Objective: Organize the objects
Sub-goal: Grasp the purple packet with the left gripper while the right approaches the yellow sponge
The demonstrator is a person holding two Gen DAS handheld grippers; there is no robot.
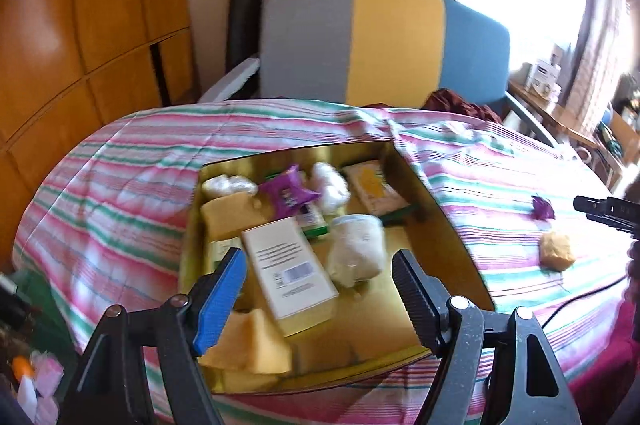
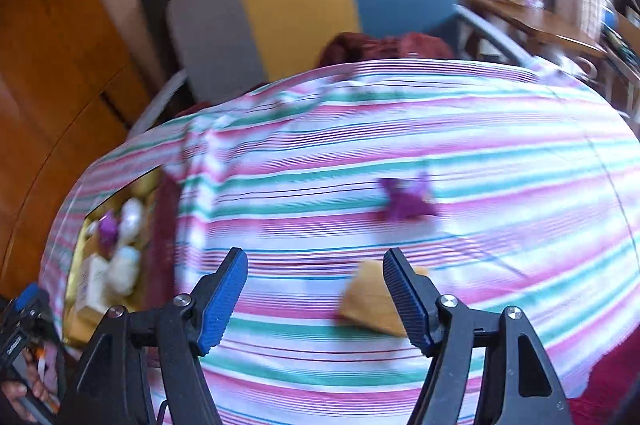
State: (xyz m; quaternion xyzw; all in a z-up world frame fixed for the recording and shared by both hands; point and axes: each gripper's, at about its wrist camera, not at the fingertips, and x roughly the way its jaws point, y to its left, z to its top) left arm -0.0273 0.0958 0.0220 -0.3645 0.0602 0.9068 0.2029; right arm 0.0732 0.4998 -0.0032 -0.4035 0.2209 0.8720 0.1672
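A gold box (image 1: 436, 209) lies on the striped bed, filled with several items: a white carton with a barcode (image 1: 288, 271), yellow sponges (image 1: 252, 345), a purple packet (image 1: 286, 193) and white pouches (image 1: 356, 253). My left gripper (image 1: 318, 257) hovers open over the box's near end, with nothing between its fingers. Out on the bedspread lie a yellow sponge (image 2: 368, 299) and a purple packet (image 2: 406, 203). My right gripper (image 2: 316, 255) is open just above the bedspread. That sponge sits partly behind its right finger (image 2: 408, 301), not gripped. The right wrist view is blurred.
A grey, yellow and blue headboard (image 1: 396, 41) stands behind the bed, with dark red cloth (image 1: 460, 105) at its foot. Wooden wardrobe doors (image 1: 80, 25) fill the left. A cluttered wooden shelf (image 1: 560, 105) is at the right. A black cable (image 1: 580, 301) trails over the bedspread.
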